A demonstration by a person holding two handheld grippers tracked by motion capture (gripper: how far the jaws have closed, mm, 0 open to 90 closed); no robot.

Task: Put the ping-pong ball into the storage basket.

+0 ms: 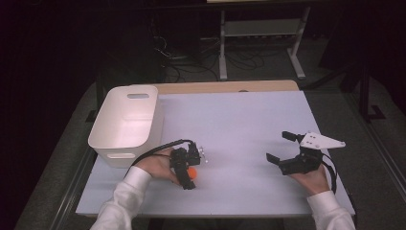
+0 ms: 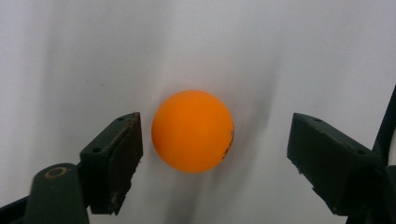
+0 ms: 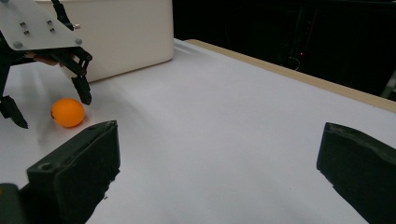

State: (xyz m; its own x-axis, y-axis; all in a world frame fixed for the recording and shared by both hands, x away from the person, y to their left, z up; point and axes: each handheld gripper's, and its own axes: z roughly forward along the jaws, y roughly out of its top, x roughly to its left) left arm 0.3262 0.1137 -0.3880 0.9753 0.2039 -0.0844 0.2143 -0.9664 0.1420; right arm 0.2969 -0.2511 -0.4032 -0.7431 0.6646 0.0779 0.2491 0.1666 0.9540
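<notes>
Smooth white table, round orange ball

A lab: cables (tangled) beneath a metal stand.

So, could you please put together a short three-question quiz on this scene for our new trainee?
1. True or false: the left gripper is already shut on the orange ball.
2. Where does the white bin stand?
A. at the table's far left
B. at the table's near right
C. on the floor
3. Fill in: the right gripper is open and holds ____.

Key
1. False: the left gripper view shows its jaws open, one on each side of the ball, with a gap on both sides.
2. A.
3. Nothing: its jaws stand wide apart over the bare white table.
</notes>
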